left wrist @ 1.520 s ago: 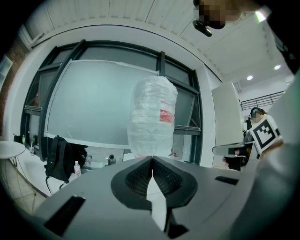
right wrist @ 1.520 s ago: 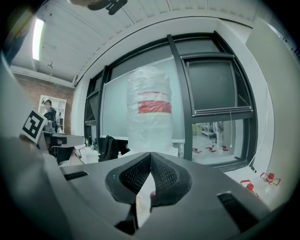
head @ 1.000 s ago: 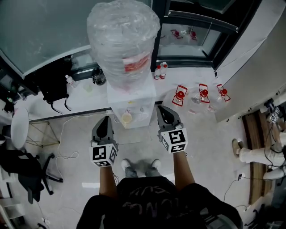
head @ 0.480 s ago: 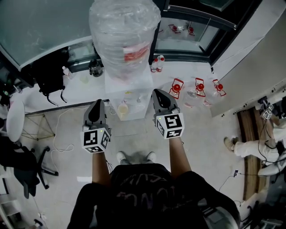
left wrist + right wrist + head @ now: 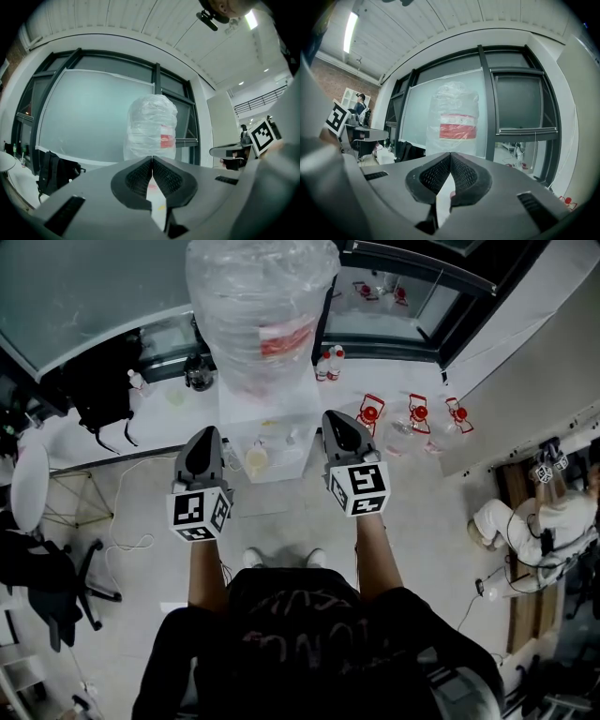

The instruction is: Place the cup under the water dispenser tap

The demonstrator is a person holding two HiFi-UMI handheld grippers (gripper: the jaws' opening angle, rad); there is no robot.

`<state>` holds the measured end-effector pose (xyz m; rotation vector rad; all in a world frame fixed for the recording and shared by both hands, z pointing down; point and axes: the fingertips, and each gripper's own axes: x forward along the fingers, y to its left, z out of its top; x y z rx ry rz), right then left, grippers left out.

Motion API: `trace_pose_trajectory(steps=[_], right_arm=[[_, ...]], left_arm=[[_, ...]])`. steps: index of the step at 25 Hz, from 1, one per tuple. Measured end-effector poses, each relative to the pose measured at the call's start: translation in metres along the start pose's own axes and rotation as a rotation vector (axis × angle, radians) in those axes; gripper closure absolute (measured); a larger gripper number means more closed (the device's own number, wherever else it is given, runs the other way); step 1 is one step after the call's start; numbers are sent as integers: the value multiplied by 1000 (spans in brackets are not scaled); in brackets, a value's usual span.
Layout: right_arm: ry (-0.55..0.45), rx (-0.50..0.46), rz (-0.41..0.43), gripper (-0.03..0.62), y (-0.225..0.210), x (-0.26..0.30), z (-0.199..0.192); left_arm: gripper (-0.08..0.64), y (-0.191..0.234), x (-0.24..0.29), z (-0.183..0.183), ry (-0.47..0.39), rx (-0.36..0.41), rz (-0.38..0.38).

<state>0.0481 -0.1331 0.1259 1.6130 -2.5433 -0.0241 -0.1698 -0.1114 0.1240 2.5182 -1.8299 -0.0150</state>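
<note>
Pale yellow, the cup sits in the recess of the water dispenser, ahead of both sets of jaws and between them, nearer the left pair, just where it sat a second ago. What changed is the hands. The left gripper and right gripper have both lifted a little (each gripper's view now looks across at the wrapped bottle). Both pairs of jaws are pressed fully together with nothing in them, so the placing looks finished, apparently beneath the taps.
</note>
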Motion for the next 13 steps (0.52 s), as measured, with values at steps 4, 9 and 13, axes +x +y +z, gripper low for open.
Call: trace_pose_trajectory(steps=[4, 9, 13], right_arm=[[-21, 18, -5, 581, -5, 5, 4], [-17, -9, -6, 581, -10, 13, 4], [-15, -37, -8, 581, -12, 20, 3]], left_arm=[[543, 0, 8, 2, -14, -5, -4], [543, 3, 17, 4, -12, 17, 12], [543, 3, 25, 3, -13, 12, 3]])
